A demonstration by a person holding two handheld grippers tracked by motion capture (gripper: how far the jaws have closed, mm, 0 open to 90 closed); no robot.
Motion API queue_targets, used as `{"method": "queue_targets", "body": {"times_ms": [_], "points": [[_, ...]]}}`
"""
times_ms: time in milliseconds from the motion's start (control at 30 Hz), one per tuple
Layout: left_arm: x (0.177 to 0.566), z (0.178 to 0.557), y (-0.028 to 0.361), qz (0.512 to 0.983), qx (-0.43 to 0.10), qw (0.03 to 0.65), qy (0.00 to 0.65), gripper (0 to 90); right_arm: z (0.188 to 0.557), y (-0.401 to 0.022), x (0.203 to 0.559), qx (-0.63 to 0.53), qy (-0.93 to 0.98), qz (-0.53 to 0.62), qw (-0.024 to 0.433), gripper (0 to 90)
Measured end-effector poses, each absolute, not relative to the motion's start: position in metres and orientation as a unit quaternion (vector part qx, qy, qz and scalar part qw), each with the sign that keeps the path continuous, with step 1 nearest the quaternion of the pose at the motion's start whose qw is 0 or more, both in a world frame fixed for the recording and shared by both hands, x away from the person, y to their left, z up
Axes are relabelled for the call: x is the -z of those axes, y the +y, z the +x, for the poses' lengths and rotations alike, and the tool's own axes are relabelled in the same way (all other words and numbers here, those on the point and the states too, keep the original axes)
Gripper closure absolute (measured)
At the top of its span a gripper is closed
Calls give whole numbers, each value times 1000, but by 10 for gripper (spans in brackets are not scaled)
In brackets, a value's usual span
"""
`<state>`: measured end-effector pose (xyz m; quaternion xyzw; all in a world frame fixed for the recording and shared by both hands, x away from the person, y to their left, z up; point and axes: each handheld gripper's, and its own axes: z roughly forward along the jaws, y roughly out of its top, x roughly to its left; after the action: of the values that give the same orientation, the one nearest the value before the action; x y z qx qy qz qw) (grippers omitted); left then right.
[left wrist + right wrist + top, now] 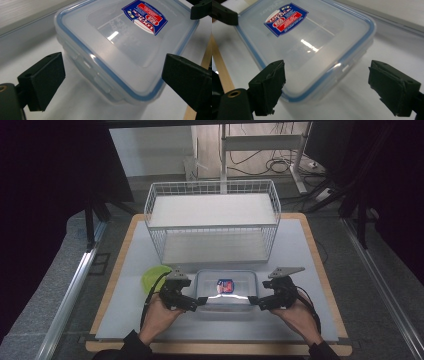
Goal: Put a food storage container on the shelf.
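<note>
At lower centre of the high view, the lidded container (225, 292) lies on the tabletop (300, 250). It is flanked by the left tool (199, 303) and right tool (253, 301), both spread wide, nothing held. Uneven squeezing could let the smooth plastic slip or tilt.

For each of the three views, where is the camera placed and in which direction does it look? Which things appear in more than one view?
High view: above the person's side, looking forward and down at the table, wire basket, green bowl; both forearms show.
Left gripper view: on the left gripper, looking along its open jaws at the clear container.
Right gripper view: on the right gripper, jaws open, facing the container's opposite end.
Shared: the container with its red-blue label.
</note>
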<state>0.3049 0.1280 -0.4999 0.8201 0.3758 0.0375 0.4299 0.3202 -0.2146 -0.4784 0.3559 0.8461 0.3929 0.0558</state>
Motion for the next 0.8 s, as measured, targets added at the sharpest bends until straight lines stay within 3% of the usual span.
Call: {"method": "queue_targets", "body": {"times_ms": [267,400,533,800], "points": [[505,317,122,814,-5,430,389,3,342,-205,490,-399,825,398,-36,78],[510,323,122,805,33,435,402,0,343,-206,491,-399,824,401,-43,85],[510,323,122,803,39,433,407,0,344,-207,494,-403,813,415,-71,106],[507,317,120,815,37,420,398,13,334,-206,490,-398,818,412,-52,121]]}}
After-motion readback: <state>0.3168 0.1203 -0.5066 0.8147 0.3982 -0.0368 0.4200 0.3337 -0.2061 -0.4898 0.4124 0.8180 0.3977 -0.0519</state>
